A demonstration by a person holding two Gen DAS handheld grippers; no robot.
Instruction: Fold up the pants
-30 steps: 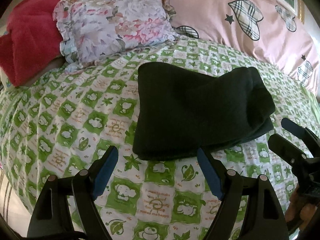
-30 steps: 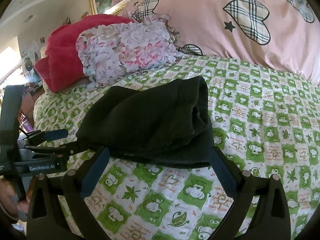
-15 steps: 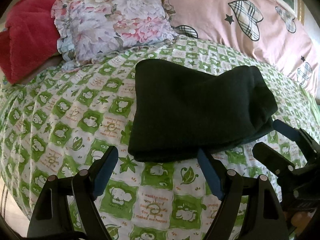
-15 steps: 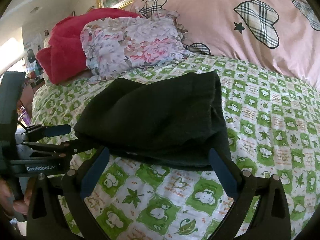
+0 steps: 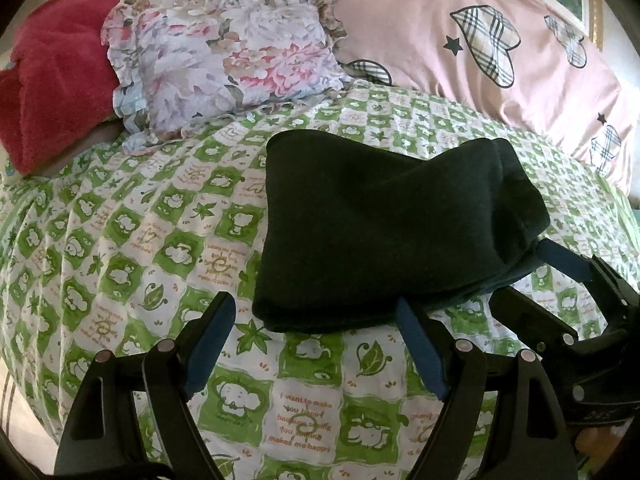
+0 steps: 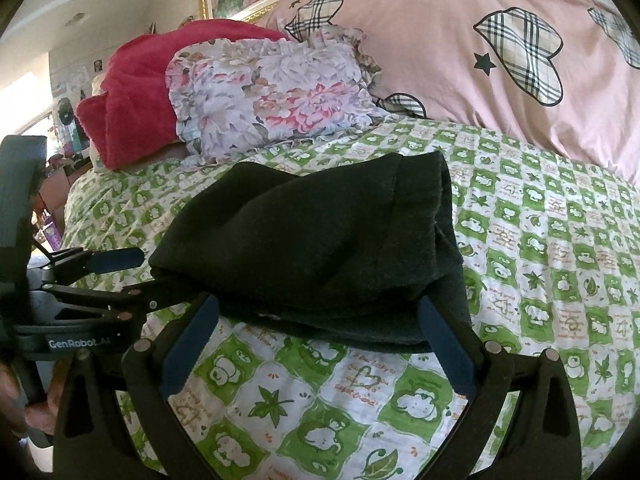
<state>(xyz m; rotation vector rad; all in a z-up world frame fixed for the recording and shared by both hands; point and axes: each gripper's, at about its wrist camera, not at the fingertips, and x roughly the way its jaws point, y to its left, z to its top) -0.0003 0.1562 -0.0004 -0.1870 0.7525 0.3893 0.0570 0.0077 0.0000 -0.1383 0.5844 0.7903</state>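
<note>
We hold both tongs, left (image 5: pixel 316 344) and right (image 6: pixel 316 344), spread wide beside folded pants (image 5: pixel 384 224) on the bedsheet (image 5: pixel 120 240)

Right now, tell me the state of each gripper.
Left gripper: jaws open, holding nothing, just short of the folded black pants.
Right gripper: jaws open, holding nothing.

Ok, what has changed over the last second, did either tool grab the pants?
No grab. Both tools eased a little closer to the folded dark pants, which now fill more of each view. The left tool and right tool are open as before, fingers straddling the pants' near edge. The pants kept their folded shape on the green sheet; the floral pillow did not move.
</note>
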